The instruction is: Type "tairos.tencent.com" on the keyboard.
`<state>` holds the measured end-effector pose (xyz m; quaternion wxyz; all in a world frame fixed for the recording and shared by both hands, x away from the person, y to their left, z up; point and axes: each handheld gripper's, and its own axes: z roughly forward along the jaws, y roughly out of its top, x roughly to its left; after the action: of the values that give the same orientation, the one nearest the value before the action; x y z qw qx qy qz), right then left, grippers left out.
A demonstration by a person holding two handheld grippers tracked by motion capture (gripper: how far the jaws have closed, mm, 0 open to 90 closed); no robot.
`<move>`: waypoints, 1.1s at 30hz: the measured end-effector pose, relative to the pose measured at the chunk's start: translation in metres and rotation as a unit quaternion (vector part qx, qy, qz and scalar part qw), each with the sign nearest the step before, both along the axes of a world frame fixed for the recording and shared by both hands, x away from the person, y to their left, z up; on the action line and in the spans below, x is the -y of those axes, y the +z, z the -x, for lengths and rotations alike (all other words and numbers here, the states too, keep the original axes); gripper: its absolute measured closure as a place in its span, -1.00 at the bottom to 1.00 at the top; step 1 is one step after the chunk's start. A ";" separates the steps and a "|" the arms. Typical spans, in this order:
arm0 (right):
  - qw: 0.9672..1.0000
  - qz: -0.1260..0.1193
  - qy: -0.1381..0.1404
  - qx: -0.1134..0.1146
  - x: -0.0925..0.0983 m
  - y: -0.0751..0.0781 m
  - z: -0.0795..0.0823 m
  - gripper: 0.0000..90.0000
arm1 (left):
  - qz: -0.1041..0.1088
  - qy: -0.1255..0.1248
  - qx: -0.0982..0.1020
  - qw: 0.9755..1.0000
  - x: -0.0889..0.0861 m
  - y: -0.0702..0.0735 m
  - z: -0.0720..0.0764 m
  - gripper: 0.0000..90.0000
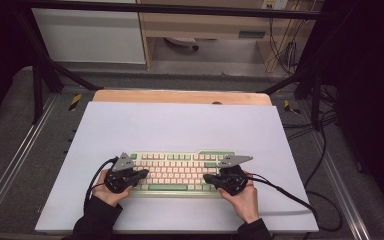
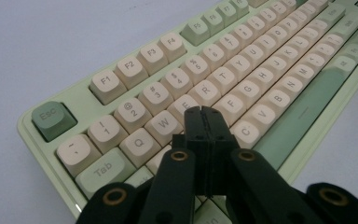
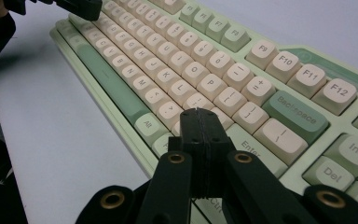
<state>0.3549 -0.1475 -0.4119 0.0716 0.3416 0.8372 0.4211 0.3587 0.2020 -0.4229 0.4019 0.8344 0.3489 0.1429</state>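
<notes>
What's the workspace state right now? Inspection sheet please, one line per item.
Surface: pale mat laid on a wooden table, bare apart from the keyboard.
Job's things: green and cream keyboard lying flat near the person's edge of the mat.
Clutter: nothing seen.
Grippers: left tongs shut, tips over the keys near E and D; right tongs shut, tips over the keys left of Enter; nothing held.
Cables: one black cable trails from each gripper across the mat.
Surroundings: dark frame bars, wooden cabinet, floor cables at right.
</notes>
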 end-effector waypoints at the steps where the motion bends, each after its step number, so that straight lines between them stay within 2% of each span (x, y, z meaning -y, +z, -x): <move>1: 1.000 -0.001 0.000 0.000 0.000 0.000 0.000 1.00 | 0.000 0.000 0.000 1.000 -0.001 0.000 0.000 0.99; 15: 1.000 -0.011 0.002 -0.006 -0.005 -0.001 -0.002 1.00 | 0.004 0.001 0.000 1.000 -0.009 0.003 0.004 0.99; 33: 1.000 -0.006 0.010 -0.006 -0.022 -0.003 -0.008 1.00 | 0.011 0.006 0.001 1.000 -0.020 0.005 0.006 0.99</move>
<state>0.3634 -0.1253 -0.4147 0.0606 0.3361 0.8383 0.4250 0.3525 0.2216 -0.4175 0.4102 0.8277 0.3554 0.1425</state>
